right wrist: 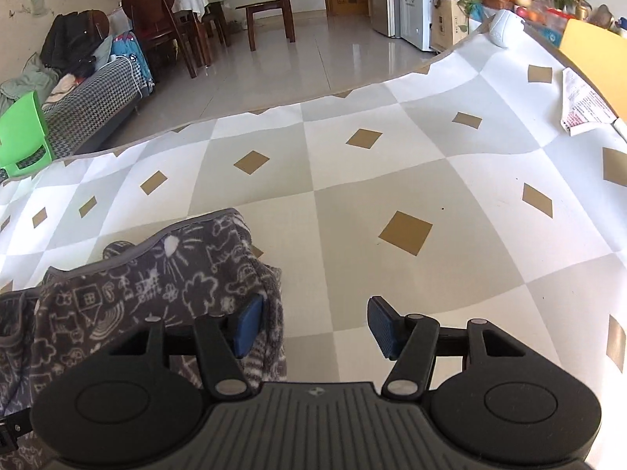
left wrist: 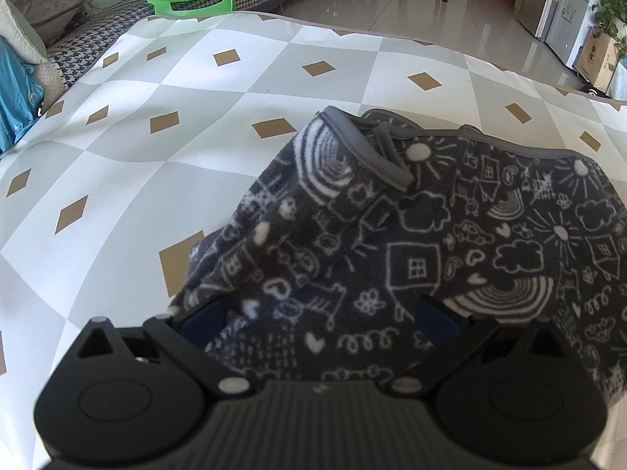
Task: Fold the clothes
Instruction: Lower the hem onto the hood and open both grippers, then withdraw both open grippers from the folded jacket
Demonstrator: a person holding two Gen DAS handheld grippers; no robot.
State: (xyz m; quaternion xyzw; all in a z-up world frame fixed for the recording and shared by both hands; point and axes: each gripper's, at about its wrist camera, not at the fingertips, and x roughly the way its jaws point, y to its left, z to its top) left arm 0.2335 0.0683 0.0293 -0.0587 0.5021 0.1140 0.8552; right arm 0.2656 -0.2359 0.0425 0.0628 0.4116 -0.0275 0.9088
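The dark doodle-printed fleece garment [left wrist: 411, 235] was seen bunched on the checked bench cloth [left wrist: 196, 117], directly between the parted fingers of the left hand-held gripper [left wrist: 319, 317], its grey-trimmed edge running crosswise. The right hand-held gripper [right wrist: 313, 325], also spread wide and empty, was placed at the garment's right end, only its left pad [right wrist: 247, 325] touching fleece. Print on a paper packet [right wrist: 584, 105] could not be read.

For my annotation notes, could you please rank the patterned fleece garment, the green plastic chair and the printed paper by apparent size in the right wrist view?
1. patterned fleece garment, though nearest the camera
2. green plastic chair and printed paper: too alike to rank
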